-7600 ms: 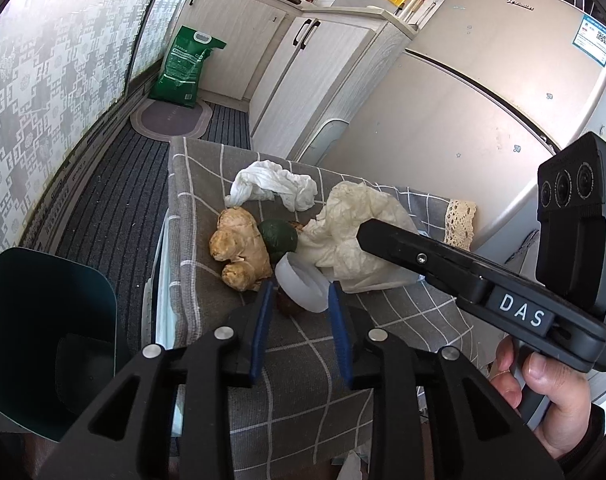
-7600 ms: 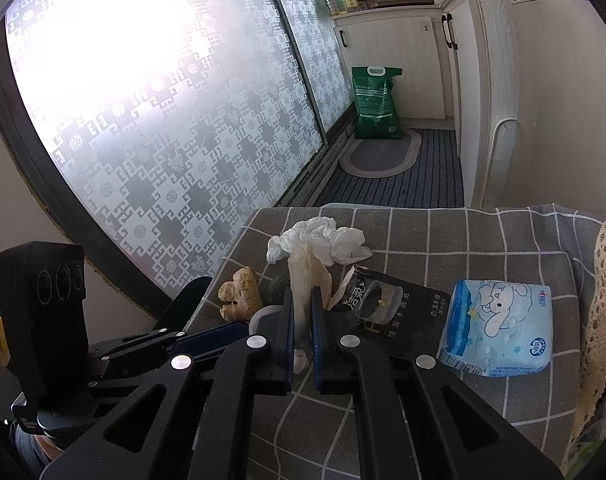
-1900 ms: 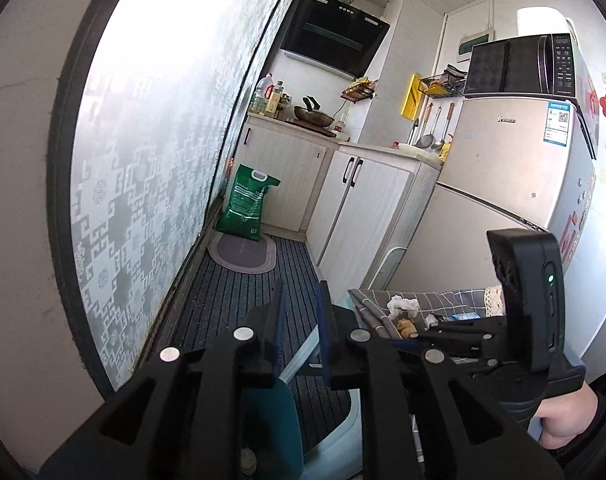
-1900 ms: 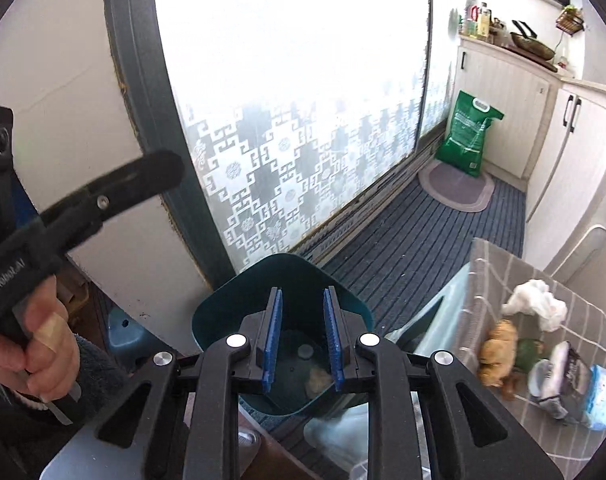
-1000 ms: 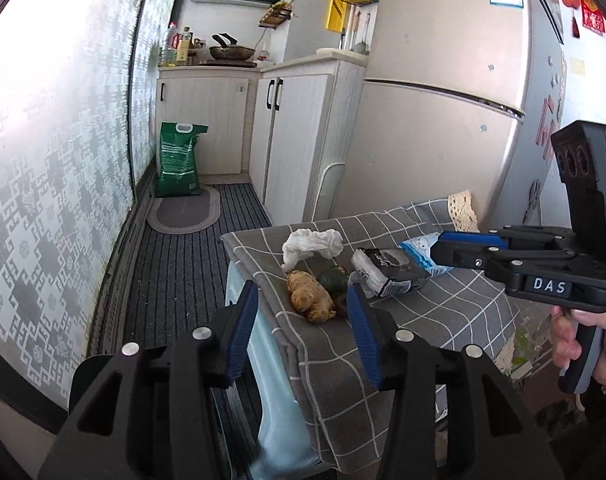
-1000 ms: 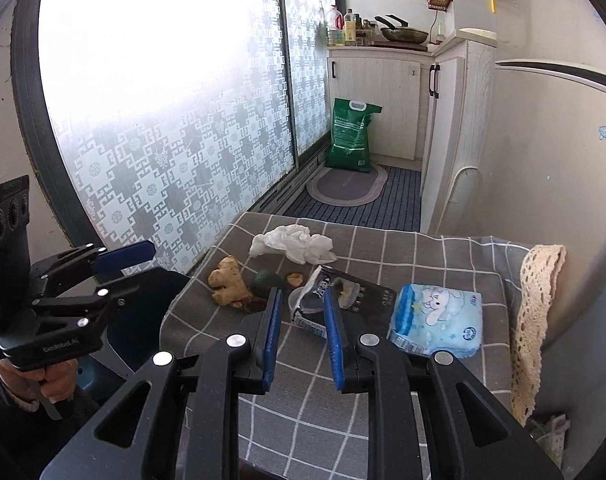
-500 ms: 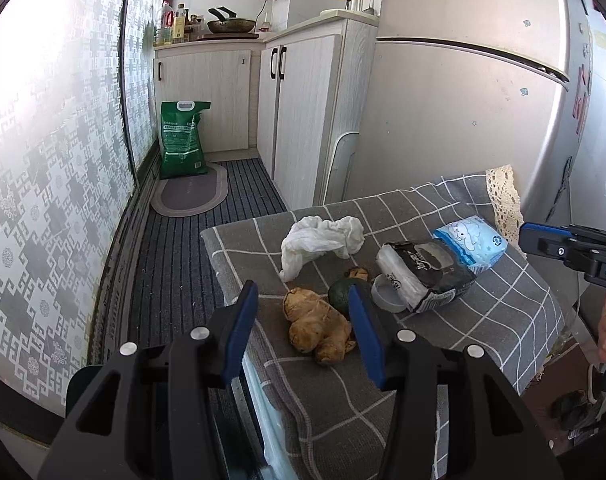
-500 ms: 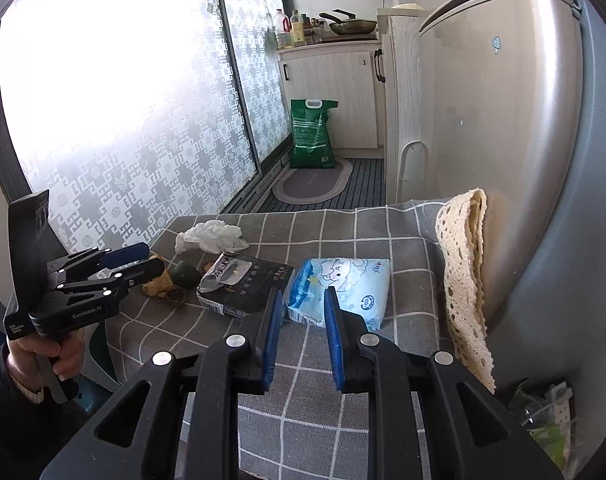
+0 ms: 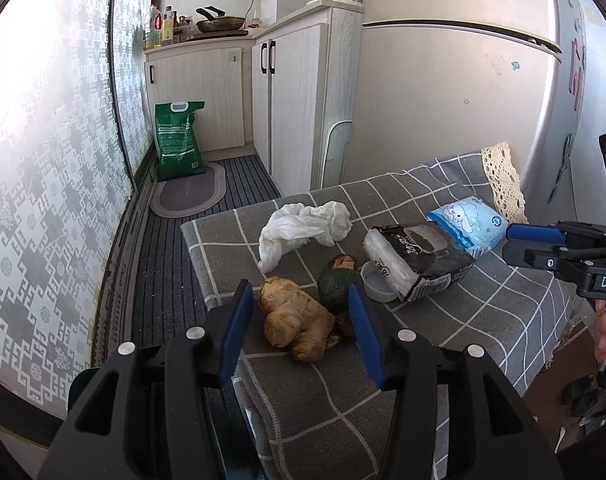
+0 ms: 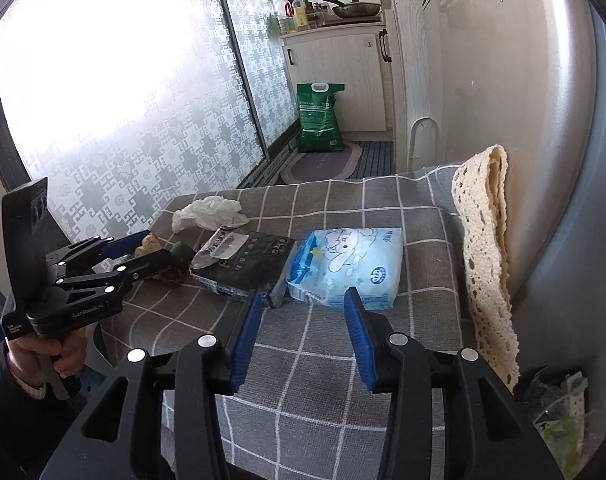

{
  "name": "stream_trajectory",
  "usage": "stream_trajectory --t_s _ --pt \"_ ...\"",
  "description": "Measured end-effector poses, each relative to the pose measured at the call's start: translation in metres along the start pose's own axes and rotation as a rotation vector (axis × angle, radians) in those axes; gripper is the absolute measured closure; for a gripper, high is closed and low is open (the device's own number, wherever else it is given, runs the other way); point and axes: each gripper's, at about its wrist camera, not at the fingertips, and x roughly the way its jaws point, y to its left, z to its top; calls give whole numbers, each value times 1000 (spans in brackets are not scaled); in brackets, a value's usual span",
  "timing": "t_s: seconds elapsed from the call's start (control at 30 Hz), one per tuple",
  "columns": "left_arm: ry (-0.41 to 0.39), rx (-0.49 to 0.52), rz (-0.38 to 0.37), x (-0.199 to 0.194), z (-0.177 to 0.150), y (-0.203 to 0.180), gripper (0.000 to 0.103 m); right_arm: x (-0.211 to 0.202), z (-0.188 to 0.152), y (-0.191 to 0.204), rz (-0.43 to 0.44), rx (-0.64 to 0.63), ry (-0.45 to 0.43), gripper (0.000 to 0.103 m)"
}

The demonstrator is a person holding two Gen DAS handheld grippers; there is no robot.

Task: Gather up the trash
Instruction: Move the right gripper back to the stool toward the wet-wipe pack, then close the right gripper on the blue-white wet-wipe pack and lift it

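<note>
Between my left gripper's [image 9: 301, 330] spread blue pads sits the ginger root [image 9: 297, 328], with the dark avocado [image 9: 337, 290] just beyond the right pad; nothing is pinched, the jaws stand open around them without touching. A second ago this gripper looked at the table from further off; now it hangs low over the near corner of the grey checked tablecloth [image 9: 483, 320]. Ahead and left of it lies the crumpled white tissue [image 9: 303, 228], and ahead and right the small white cup [image 9: 373, 286] tucked against the black packet [image 9: 415, 264].

My right gripper [image 10: 301, 334] has just been opening: its jaws were nearly shut a second ago and now stand apart with nothing between them, the pale blue tissue pack [image 10: 349, 264] lying just ahead of the tips and the black packet off its left finger. I judge both hands are back at the table, empty, ready for the next pick; the left is the better lined up, on the ginger.

As for containers, the dark bin that I saw below the table's left edge earlier is barely in view now, only a dark rim [image 9: 77, 390] at the lower left of the left camera; I cannot see its contents. The white cup's inside is hidden too.
</note>
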Motion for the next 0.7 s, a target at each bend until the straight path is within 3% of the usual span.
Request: stream_trajectory --t_s 0.07,0.17,0.33,0.7 --pt "1 9 -4 1 0 -2 50 -3 1 -2 -54 -14 -24 37" --pt "3 -9 -16 3 1 1 51 -1 3 -7 -104 -8 -28 32" --pt "12 -41 -53 5 1 5 60 19 5 -11 -174 -23 4 28" --pt "-5 -65 -51 2 2 8 58 49 11 11 -235 -130 50 21"
